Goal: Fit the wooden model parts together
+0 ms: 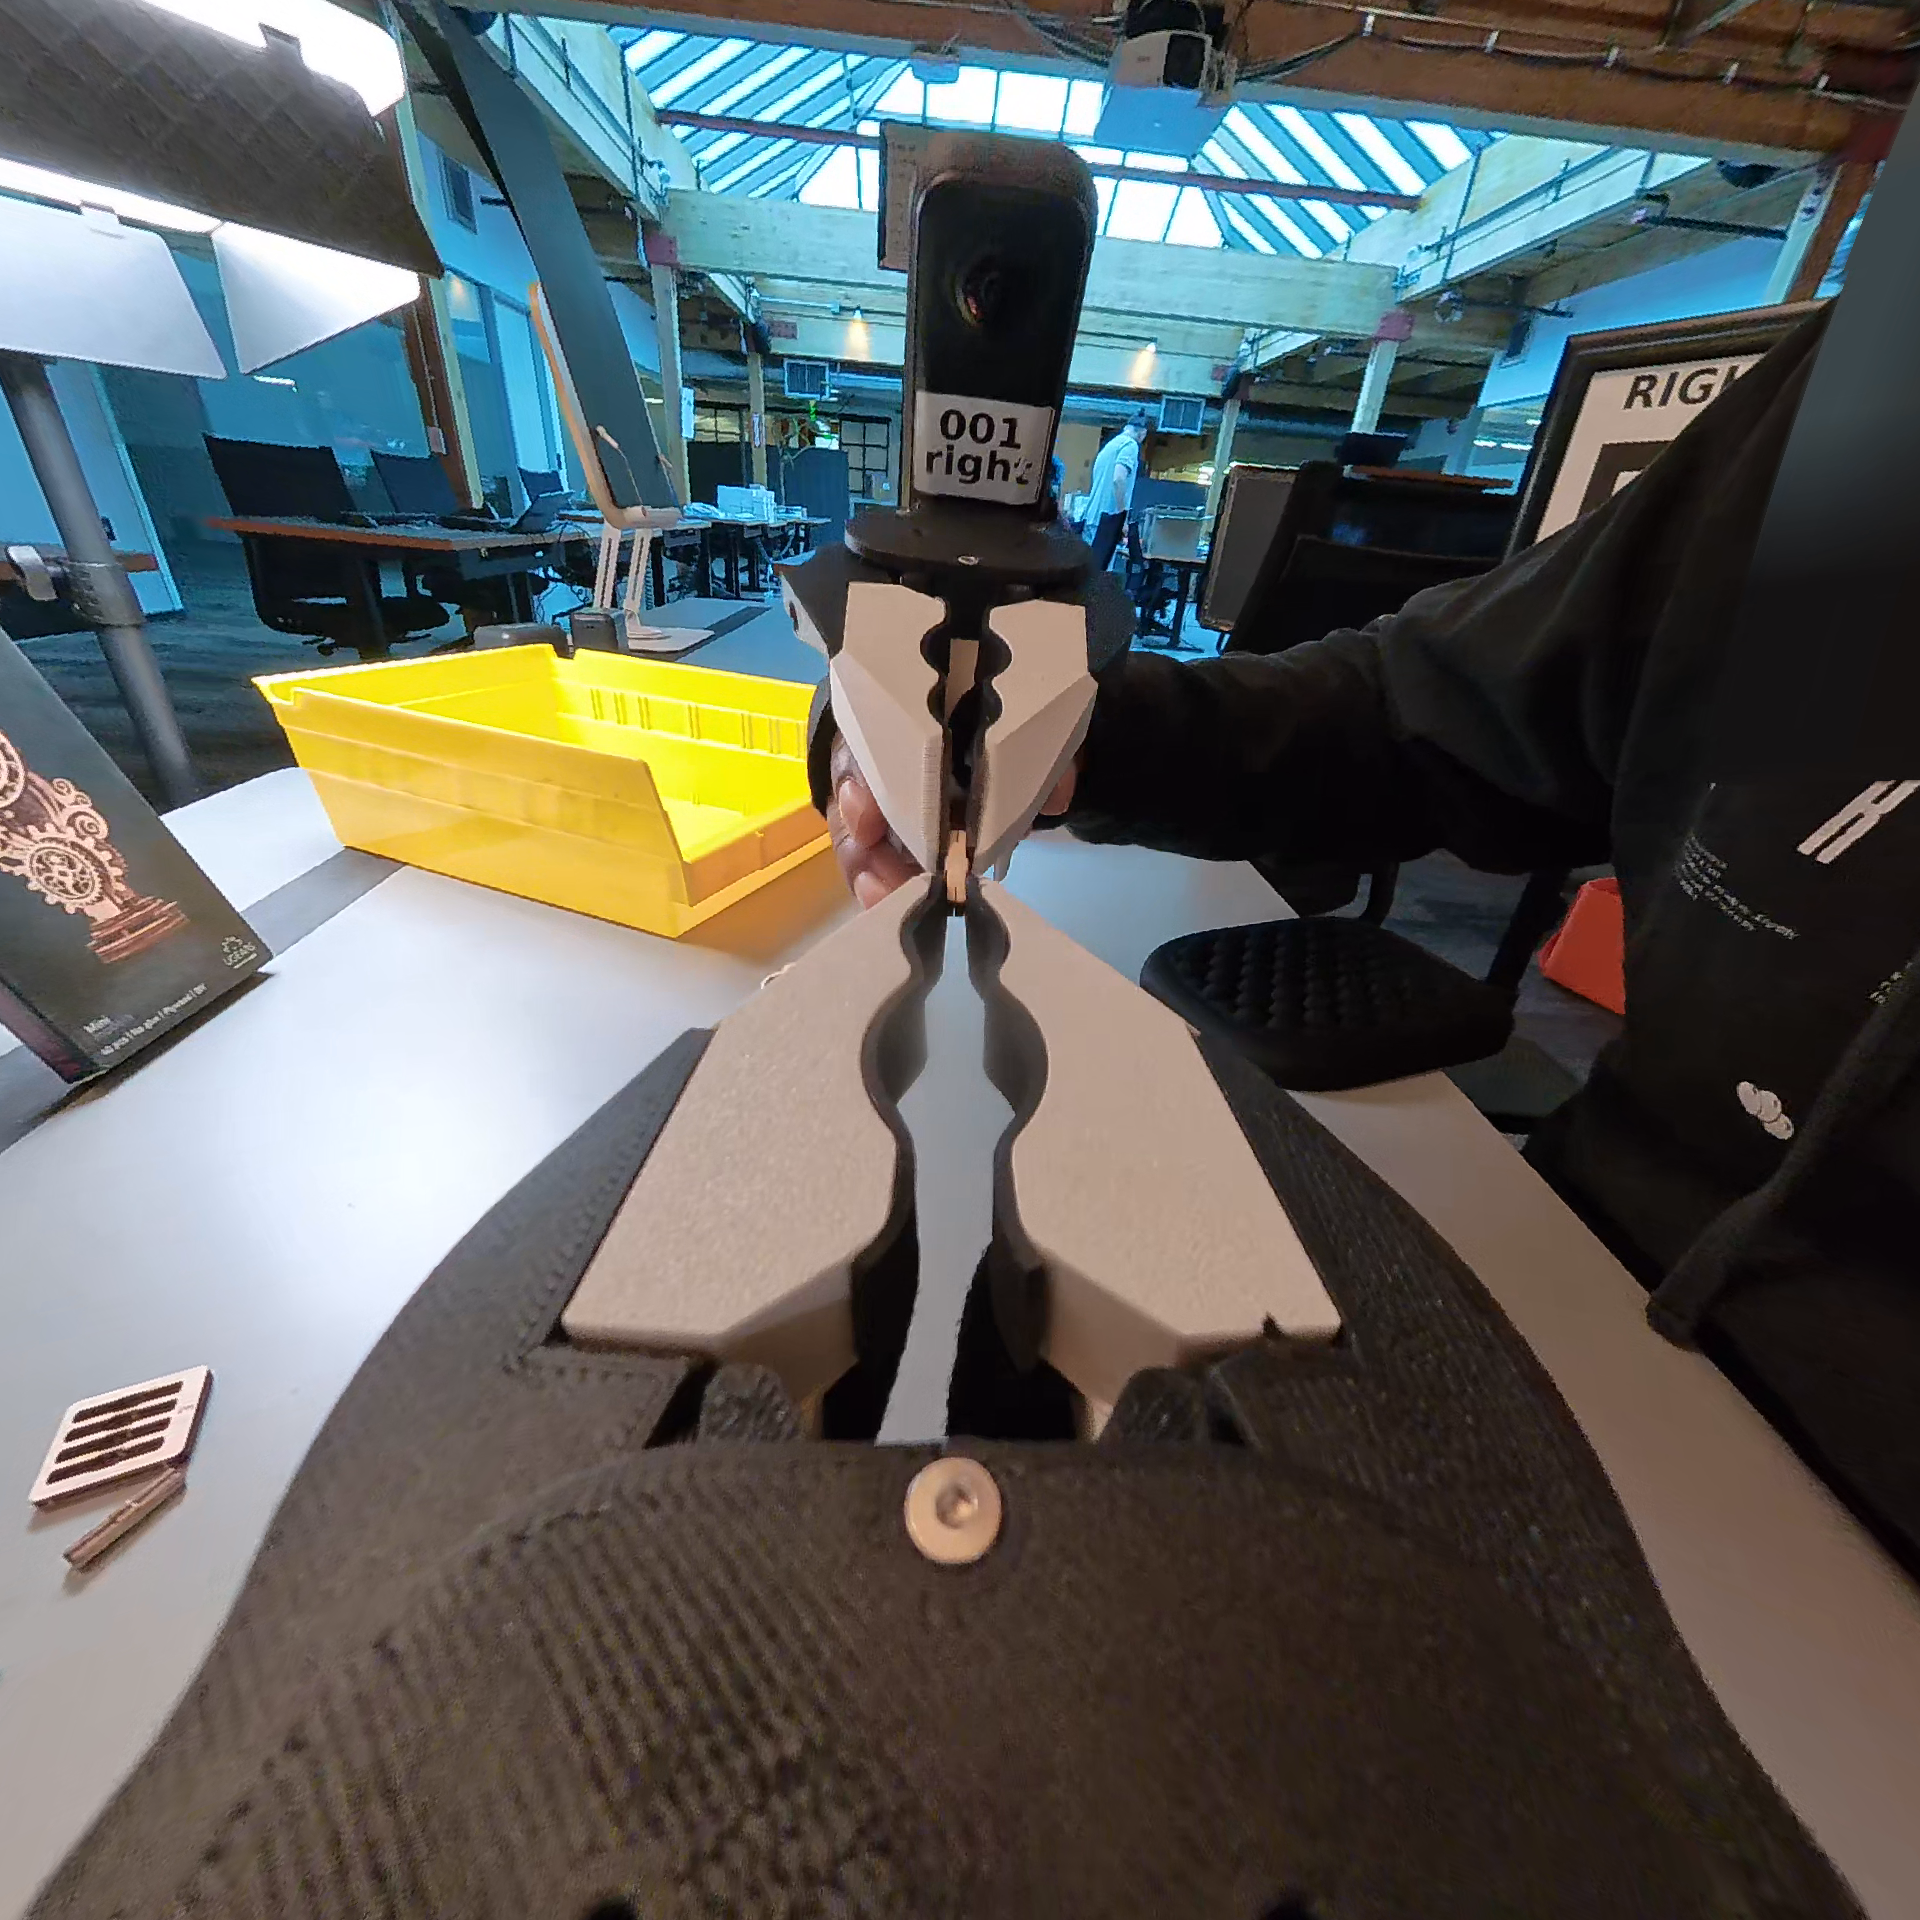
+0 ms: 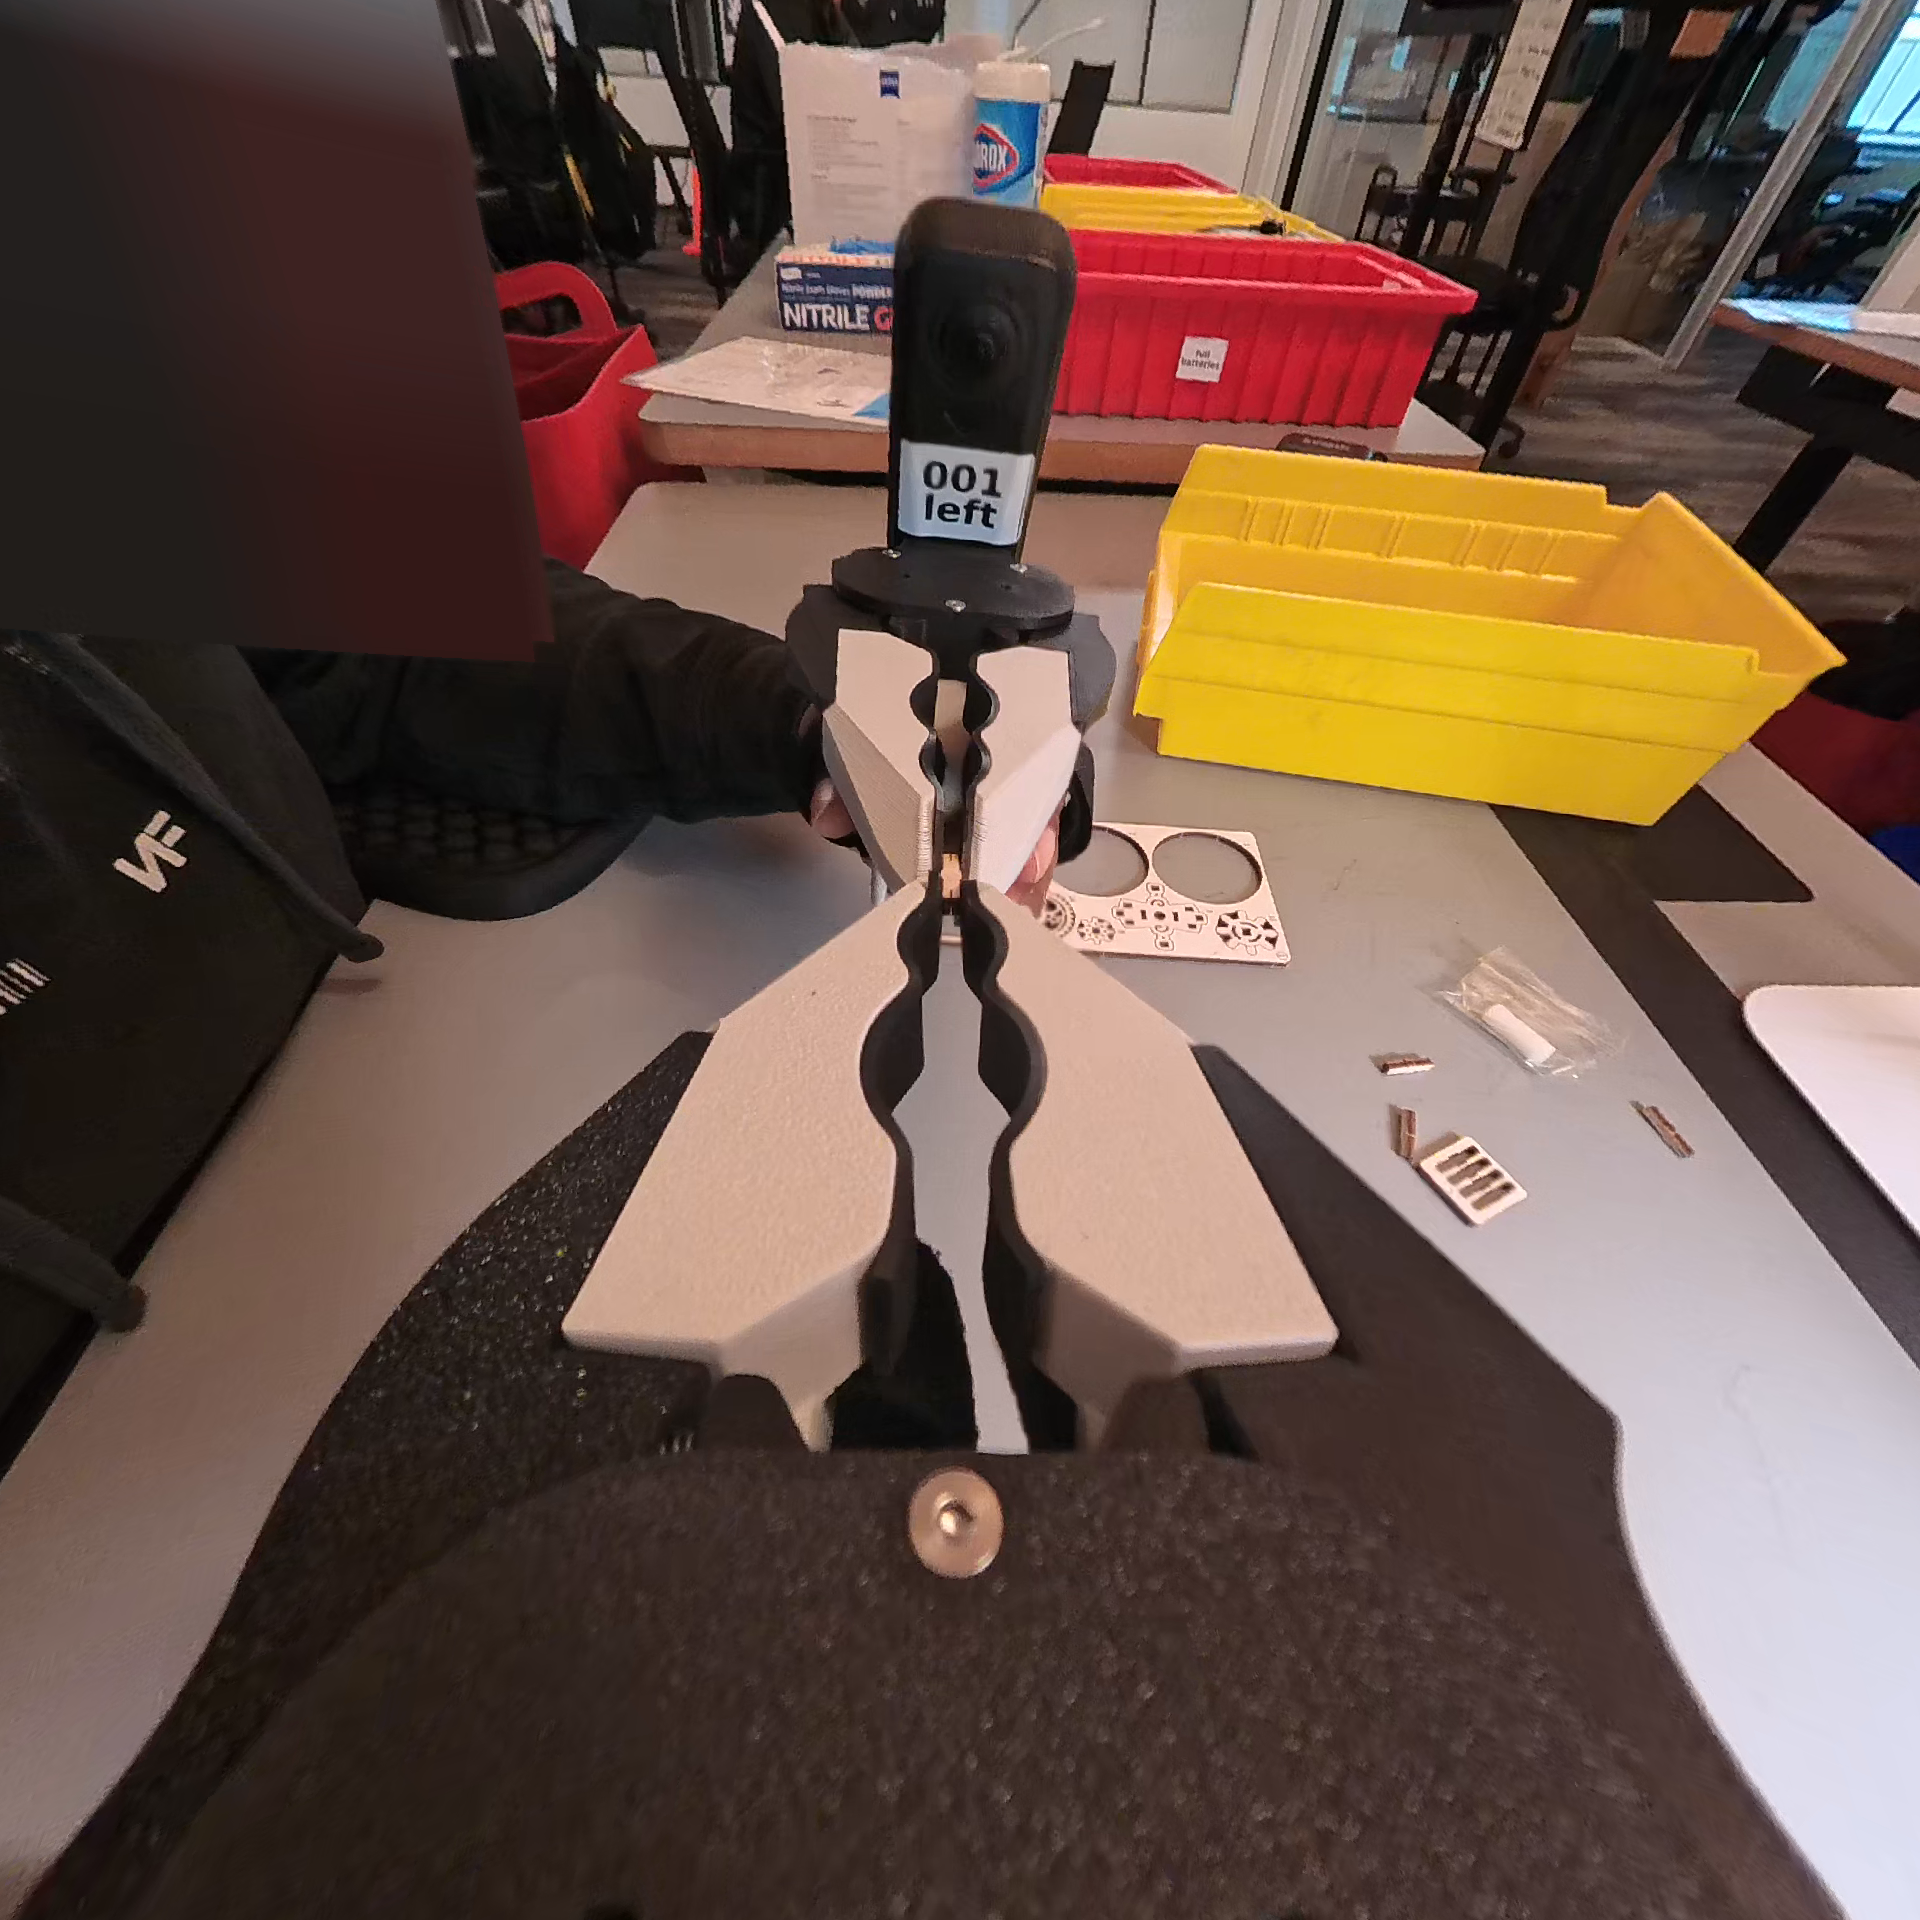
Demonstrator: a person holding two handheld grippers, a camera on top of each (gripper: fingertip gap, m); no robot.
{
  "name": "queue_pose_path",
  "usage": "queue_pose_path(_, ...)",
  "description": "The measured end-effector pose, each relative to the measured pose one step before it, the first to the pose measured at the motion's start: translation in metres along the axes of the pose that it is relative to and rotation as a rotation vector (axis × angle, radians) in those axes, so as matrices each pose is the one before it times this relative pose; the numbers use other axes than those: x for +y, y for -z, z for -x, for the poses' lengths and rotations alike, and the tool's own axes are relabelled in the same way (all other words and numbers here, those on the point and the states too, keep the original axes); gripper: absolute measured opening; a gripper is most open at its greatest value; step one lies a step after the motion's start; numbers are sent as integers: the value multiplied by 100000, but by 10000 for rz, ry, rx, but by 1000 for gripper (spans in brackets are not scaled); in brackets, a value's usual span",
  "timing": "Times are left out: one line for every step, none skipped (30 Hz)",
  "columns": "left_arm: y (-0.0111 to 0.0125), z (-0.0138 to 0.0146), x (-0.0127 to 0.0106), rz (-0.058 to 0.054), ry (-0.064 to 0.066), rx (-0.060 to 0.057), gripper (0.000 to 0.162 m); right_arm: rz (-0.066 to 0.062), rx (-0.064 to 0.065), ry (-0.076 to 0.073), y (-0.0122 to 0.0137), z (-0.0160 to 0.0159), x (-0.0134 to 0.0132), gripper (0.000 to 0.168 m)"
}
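My two grippers meet tip to tip above the grey table. In the left wrist view my left gripper point(image 1: 951, 906) is shut on a small pale wooden part point(image 1: 951, 875), and the right gripper point(image 1: 951, 844) faces it, shut on the same spot. In the right wrist view my right gripper point(image 2: 948, 906) is shut on the small wooden part point(image 2: 948, 881), and the left gripper point(image 2: 948, 854) pinches it from the far side. I cannot tell whether this is one piece or two joined pieces. A slotted wooden plate point(image 1: 123, 1434) and a peg point(image 1: 123, 1519) lie on the table.
A yellow bin point(image 2: 1455, 665) stands at the back of the table. A punched wooden sheet point(image 2: 1174, 894), a small plastic bag point(image 2: 1527, 1013), loose wooden bits point(image 2: 1403, 1127) and the slotted plate point(image 2: 1470, 1177) lie to the right. The model's box point(image 1: 94, 914) stands at left. Less than 4 cm separates the two grippers' tips. The peg point(image 1: 123, 1519) is about equally far from each gripper, around 25 cm. Seen from the right wrist view point(image 2: 1416, 1143) as well. The slotted wooden plate point(image 1: 123, 1434) is about equally far from each gripper, around 25 cm. My right wrist view point(image 2: 1475, 1183) looks at it from another angle.
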State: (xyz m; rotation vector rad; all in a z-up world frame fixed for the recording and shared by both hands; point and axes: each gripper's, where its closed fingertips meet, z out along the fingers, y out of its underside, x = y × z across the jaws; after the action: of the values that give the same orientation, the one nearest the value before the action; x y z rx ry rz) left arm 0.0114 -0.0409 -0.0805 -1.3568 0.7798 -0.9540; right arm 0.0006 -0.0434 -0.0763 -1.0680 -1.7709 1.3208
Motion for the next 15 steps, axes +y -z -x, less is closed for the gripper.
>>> queue_pose_path(8, 81, 121, 47, 59, -24, 2, 121, 45, 24, -24, -69, 128, 0)
queue_pose_path(6, 89, 121, 52, 27, -39, 2, 118, 18, -9, -27, -53, 124, 0)
queue_pose_path(-13, 60, 115, 60, 14, -29, 3, 79, -31, -15, -8, 18, 73, 0)
queue_pose_path(-11, 64, 84, 53, 24, -34, 4, 79, -11, -14, 11, -16, 56, 1)
queue_pose_path(5, 57, 115, 82, 15, -19, 7, 82, 35, 12, 17, -77, 49, 1)
queue_pose_path(24, 31, 98, 65, 15, 3, 9, 56, 21, 49, 22, -40, 19, 1)
queue_pose_path(67, -1, -35, -19, 31, 29, 11, 78, 8, 27, 20, -37, 45, 1)
queue_pose_path(97, 6, -100, -54, 45, 35, 12, 65, 11, 37, 24, -31, 30, 1)
queue_pose_path(98, 89, -77, -31, 27, -28, 12, 90, -51, -21, -5, 54, 62, 1)
queue_pose_path(96, 100, -59, -14, -12, -46, 12, 81, -37, -28, -9, 30, 60, 1)
queue_pose_path(70, 32, -52, -5, -17, -14, 12, 38, 13, -17, -31, -20, 1, 1)
queue_pose_path(38, -7, -33, 6, -7, 3, 12, -35, -11, -35, 2, 3, -70, 1)
queue_pose_path(-5, -16, 39, 39, -17, -1, 10, -59, -73, -80, 8, 61, -115, 1)
queue_pose_path(-33, -43, 76, 62, -38, 14, 7, -34, -36, -45, 23, 0, -60, 1)
queue_pose_path(-40, -70, 62, 38, -39, 22, 5, 46, 9, -1, 17, -61, 81, 1)
